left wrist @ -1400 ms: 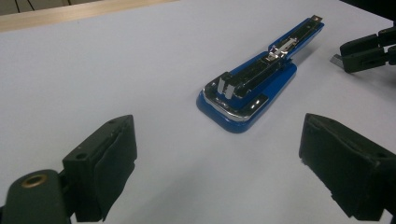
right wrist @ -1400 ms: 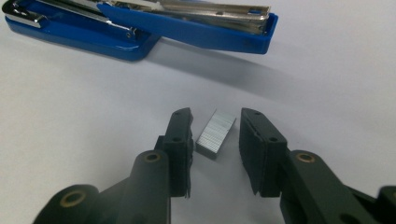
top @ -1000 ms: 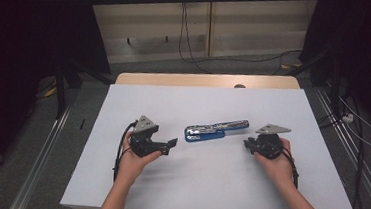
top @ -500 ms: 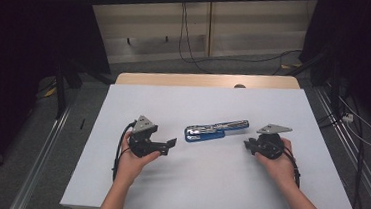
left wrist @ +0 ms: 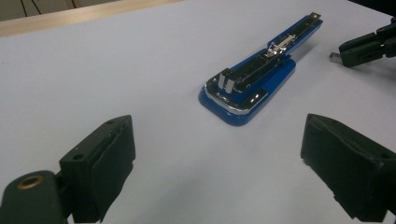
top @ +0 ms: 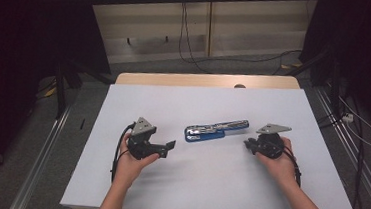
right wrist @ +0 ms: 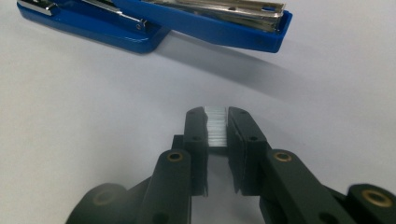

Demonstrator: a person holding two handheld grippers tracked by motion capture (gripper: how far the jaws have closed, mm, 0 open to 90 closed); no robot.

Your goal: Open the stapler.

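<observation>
Strip of staples: being pinched between the nearly closed jaws of the right gripper, near the opened blue stapler lying mid-table; left gripper hovering wide open, holding nothing, on the stapler's other side.

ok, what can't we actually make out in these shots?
- Staple strip length: right gripper view, the right gripper's pads cover its sides.
- Stapler's hinge end: right gripper view, cut off by the top and left edges.
- Stapler magazine contents: high view, too small; left gripper view, glare.
- Left gripper body: left gripper view, cut off by the bottom edge.
</observation>
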